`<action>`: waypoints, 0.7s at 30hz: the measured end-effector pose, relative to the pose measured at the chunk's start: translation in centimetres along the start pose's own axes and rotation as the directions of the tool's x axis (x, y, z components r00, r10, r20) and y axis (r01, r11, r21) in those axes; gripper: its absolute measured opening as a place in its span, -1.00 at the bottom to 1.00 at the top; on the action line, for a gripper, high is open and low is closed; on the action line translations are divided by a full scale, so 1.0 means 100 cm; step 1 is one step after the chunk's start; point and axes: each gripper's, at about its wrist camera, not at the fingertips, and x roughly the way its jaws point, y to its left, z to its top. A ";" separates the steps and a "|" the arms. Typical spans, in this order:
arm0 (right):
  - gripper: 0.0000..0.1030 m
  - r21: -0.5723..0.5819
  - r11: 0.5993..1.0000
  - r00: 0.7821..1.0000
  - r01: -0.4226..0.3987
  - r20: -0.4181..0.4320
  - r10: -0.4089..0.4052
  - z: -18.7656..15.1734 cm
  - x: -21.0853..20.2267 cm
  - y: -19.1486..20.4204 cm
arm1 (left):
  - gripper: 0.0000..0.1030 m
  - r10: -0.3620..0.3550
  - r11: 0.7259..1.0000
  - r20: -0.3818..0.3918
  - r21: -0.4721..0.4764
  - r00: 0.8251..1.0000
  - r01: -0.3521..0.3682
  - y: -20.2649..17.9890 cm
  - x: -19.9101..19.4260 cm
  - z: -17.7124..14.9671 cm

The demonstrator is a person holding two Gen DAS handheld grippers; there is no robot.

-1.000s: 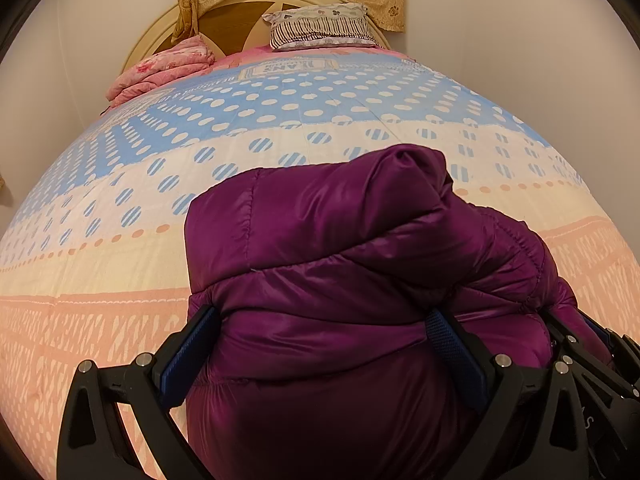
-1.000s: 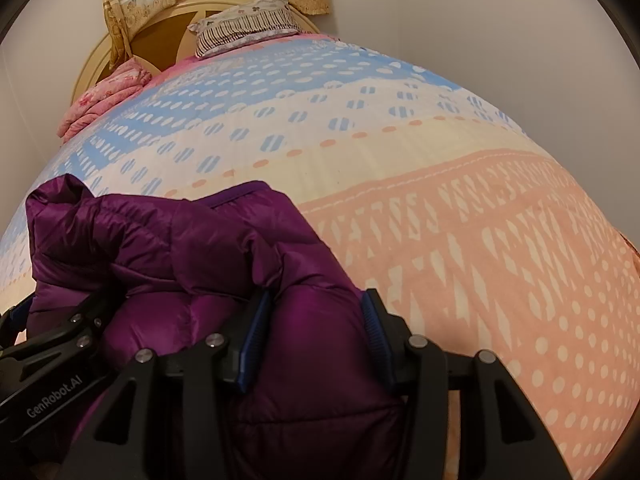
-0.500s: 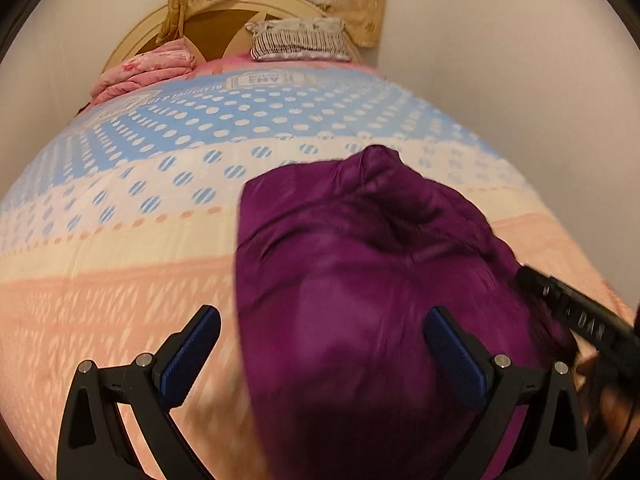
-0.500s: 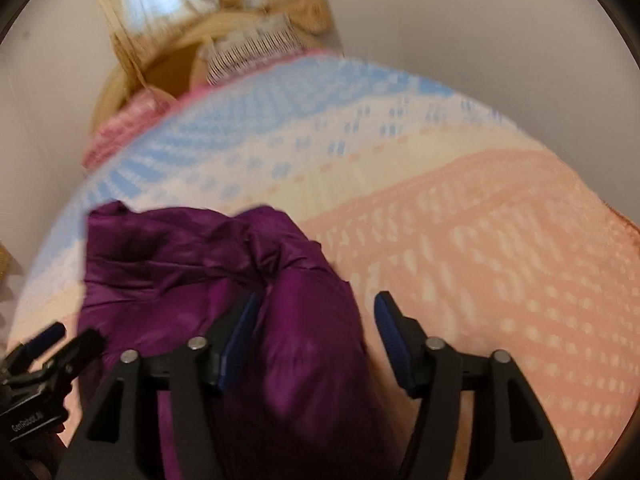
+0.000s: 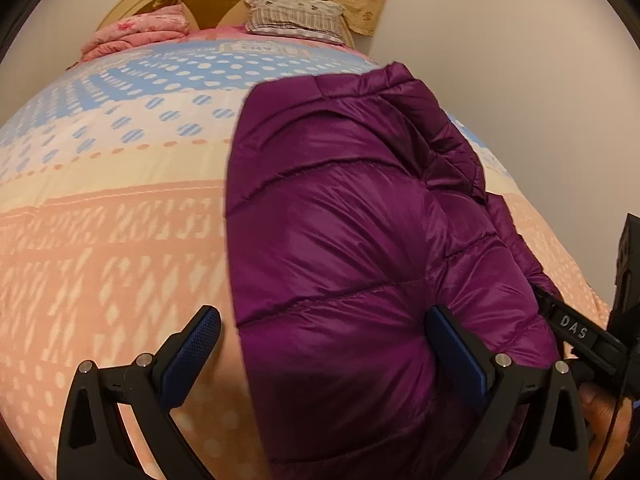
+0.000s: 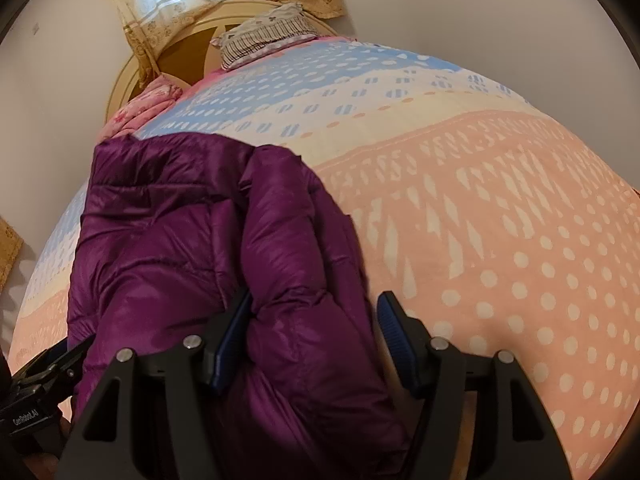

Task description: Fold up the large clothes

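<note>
The bed (image 5: 100, 240), covered by a pink, cream and blue patterned quilt, fills both views. The purple down jacket (image 5: 352, 240) lies on it as a compact bundle at centre right of the left view and lower left of the right view; folding appears largely complete. The left gripper (image 5: 320, 344) stands with jaws wide apart, gripping nothing. The right gripper (image 6: 312, 332) straddles a jacket fold, jaws parted, apparently released.
</note>
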 end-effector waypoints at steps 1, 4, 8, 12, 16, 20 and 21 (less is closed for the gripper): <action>0.18 -0.009 1.000 1.000 -0.013 -0.001 0.013 -0.001 0.000 0.001 | 0.98 -0.007 1.000 0.002 0.002 1.000 0.007 -0.002 0.001 -0.001; 0.05 -0.014 0.999 0.999 -0.048 -0.004 0.048 -0.002 0.001 0.003 | 0.93 -0.030 0.999 0.005 0.024 1.000 0.030 -0.009 0.001 -0.001; -0.23 -0.021 0.993 0.993 -0.120 -0.020 0.119 -0.003 0.002 0.001 | 0.62 -0.040 0.996 0.021 0.080 0.999 0.038 -0.024 -0.003 -0.003; -0.50 -0.060 0.987 0.988 -0.151 0.020 0.152 -0.006 -0.009 0.007 | 0.03 -0.013 0.992 0.055 0.128 0.998 0.006 -0.038 -0.016 -0.005; -0.53 -0.069 0.983 0.982 -0.170 0.072 0.175 -0.010 -0.025 0.020 | -0.26 0.015 0.983 0.095 0.179 0.995 -0.032 -0.051 -0.042 -0.005; -0.54 -0.102 0.973 0.971 -0.209 0.096 0.218 -0.013 -0.043 0.044 | -0.30 0.030 0.981 0.136 0.186 0.990 -0.055 -0.047 -0.076 -0.008; -0.55 -0.122 0.968 0.967 -0.221 0.102 0.233 -0.014 -0.048 0.055 | -0.30 0.032 0.983 0.150 0.175 0.988 -0.059 -0.041 -0.088 -0.010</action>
